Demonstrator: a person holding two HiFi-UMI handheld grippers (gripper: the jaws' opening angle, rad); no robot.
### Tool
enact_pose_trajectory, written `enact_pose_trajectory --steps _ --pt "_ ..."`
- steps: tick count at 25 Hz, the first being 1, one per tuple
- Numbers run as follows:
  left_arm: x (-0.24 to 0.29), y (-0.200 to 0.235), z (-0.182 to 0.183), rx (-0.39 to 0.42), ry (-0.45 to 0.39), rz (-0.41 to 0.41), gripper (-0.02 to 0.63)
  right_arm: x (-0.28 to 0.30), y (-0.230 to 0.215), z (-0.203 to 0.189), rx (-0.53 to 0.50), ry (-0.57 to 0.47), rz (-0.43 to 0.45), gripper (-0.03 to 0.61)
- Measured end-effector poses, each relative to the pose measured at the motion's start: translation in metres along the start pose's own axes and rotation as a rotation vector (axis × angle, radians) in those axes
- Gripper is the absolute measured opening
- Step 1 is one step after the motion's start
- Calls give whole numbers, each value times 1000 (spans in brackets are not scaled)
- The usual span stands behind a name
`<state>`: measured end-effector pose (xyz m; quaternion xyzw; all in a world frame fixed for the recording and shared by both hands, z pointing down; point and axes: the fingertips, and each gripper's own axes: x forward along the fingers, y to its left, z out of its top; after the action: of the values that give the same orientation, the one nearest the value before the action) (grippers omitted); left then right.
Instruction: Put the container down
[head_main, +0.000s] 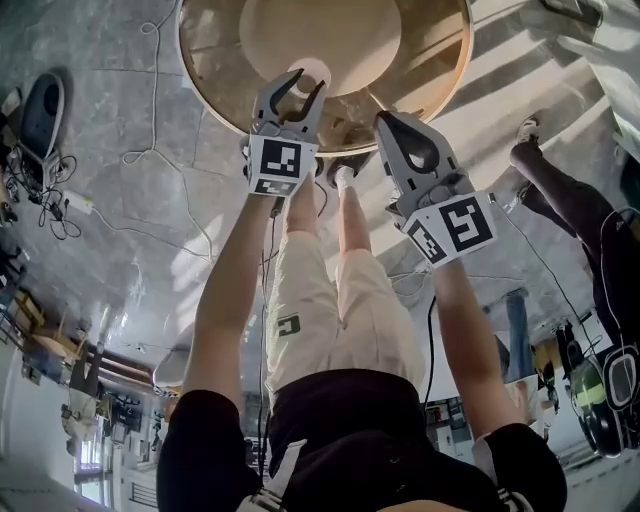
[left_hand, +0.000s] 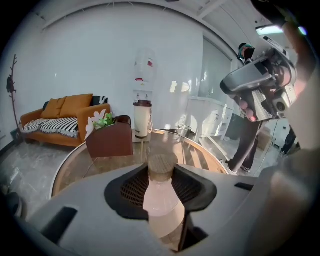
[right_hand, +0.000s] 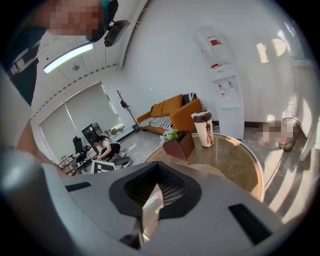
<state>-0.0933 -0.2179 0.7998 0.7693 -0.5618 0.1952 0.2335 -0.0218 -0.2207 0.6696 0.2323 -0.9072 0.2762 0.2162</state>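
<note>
Left gripper (left_hand: 161, 176): clamped on pale container (left_hand: 161, 199) with brown lid.
Right gripper (right_hand: 151, 194): jaws together, empty.
Round table (right_hand: 235, 160): under container.

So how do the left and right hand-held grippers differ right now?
The left hand-held gripper is shut on the container, a pale bottle with a brown cap; the right hand-held gripper is shut on nothing. The left's jaws are kept apart by the bottle; the right's nearly meet. Both point toward the round table.

Container (left_hand: 161, 200) bottom hidden between left claw (left_hand: 162, 176) jaws; table (head_main: 212, 60) cropped at top
</note>
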Motion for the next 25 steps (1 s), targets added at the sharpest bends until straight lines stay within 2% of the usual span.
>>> enact_pose_trajectory --steps 3,11,17,25 --pt "10 4 -10 31 14 -8 143 5 4 -1 11 6 4 0" --pt "19 10 -30 40 66 3 143 7 6 -9 26 17 -6 0" --pt "23 6 -31 47 64 3 143 1 1 -15 35 20 -14 0" --pt "23 7 -25 14 42 -16 144 0 4 -12 41 21 -15 0"
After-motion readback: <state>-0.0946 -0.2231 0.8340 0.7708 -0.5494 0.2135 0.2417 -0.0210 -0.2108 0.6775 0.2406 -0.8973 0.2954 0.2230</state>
